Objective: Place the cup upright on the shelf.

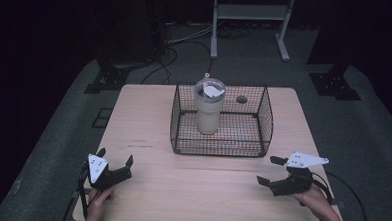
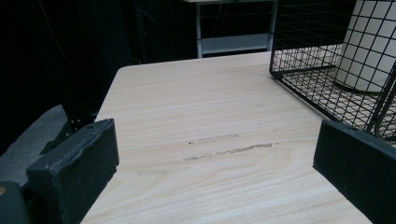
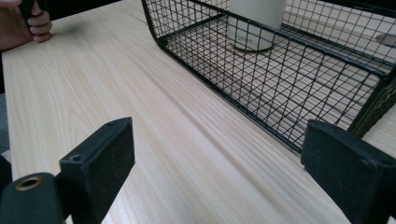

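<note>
Tumbler (image 2: 369, 46) cut off by top and right frame edges in left gripper view; its lower part screened by basket (image 2: 322, 70) mesh. Tumbler top cropped in right gripper view. Small dark round thing (image 1: 242, 99) behind basket: too small to identify.

We see a dim room with black walls, grey carpet floor (image 1: 373, 133), a pale wooden surface (image 1: 148, 133) under soft overhead light, a white metal shelf frame (image 1: 250, 15) behind it, cables (image 1: 174, 52) trailing across the floor, dark stand bases (image 1: 108, 79) at both sides
</note>
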A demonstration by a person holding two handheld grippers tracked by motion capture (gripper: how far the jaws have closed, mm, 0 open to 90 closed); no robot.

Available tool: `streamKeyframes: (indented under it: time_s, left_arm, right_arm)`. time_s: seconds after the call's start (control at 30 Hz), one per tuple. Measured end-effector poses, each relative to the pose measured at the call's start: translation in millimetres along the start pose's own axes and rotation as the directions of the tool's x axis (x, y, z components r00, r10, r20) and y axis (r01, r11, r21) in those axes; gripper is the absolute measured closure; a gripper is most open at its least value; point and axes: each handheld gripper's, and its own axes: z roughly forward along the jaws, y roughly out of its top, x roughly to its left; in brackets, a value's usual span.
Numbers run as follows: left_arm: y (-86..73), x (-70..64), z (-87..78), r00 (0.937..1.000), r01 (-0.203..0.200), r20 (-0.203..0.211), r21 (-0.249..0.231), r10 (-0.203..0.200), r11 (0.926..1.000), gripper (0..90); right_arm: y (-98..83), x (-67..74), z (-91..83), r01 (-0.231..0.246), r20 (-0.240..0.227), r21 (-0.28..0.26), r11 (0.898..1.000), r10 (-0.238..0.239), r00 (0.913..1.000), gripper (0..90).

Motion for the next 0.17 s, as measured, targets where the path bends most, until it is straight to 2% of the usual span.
streamKeyframes:
  time_s: [0.17]
  left_arm:
    - [0.0, -0.2, 0.1, 1.0000, -0.001, -0.003, 0.000, 0.001, 1.0000, 0.0]
  right_arm:
    - [-4.1, 0.7, 2.3, -0.011, -0.006, -0.004, 1.000, 0.011, 0.9999, 9.2]
